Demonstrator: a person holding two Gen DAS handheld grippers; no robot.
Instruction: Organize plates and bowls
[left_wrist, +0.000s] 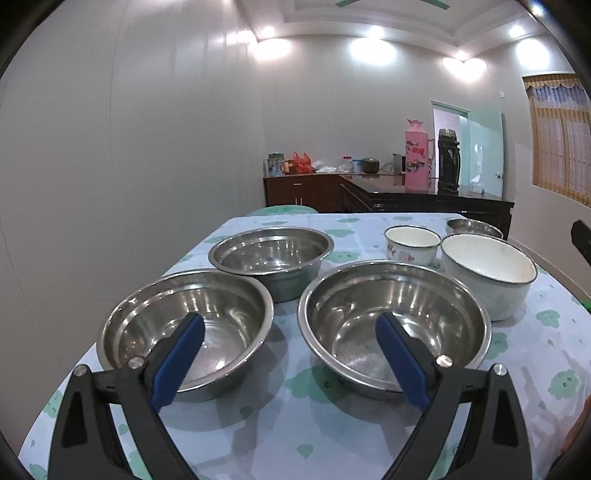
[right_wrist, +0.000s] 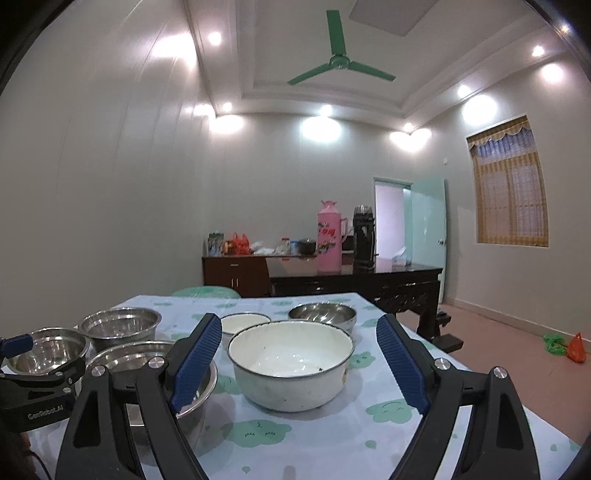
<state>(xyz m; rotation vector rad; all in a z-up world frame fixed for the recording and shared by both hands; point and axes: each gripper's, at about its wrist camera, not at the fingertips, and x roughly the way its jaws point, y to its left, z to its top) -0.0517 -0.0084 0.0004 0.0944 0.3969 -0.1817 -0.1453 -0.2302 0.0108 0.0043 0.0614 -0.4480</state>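
Observation:
Several bowls stand on a table with a green-patterned cloth (left_wrist: 280, 413). My left gripper (left_wrist: 291, 319) is open above the gap between two large steel bowls, one at the left (left_wrist: 229, 306) and one at the right (left_wrist: 436, 295). A third steel bowl (left_wrist: 271, 249) sits behind them. A large white enamel bowl (left_wrist: 487, 271) (right_wrist: 290, 363), a small white bowl (left_wrist: 412, 242) (right_wrist: 243, 322) and a small steel bowl (left_wrist: 474, 226) (right_wrist: 322, 313) stand at the right. My right gripper (right_wrist: 297, 328) is open just before the large white bowl, holding nothing. The left gripper (right_wrist: 16, 345) shows at that view's left edge.
A dark wooden sideboard (left_wrist: 424, 199) stands beyond the table with a pink thermos (left_wrist: 417, 157) and a black flask (left_wrist: 448, 160) on it. A green stool (left_wrist: 282, 210) sits at the table's far edge. Bags (right_wrist: 570, 349) lie on the floor at the right.

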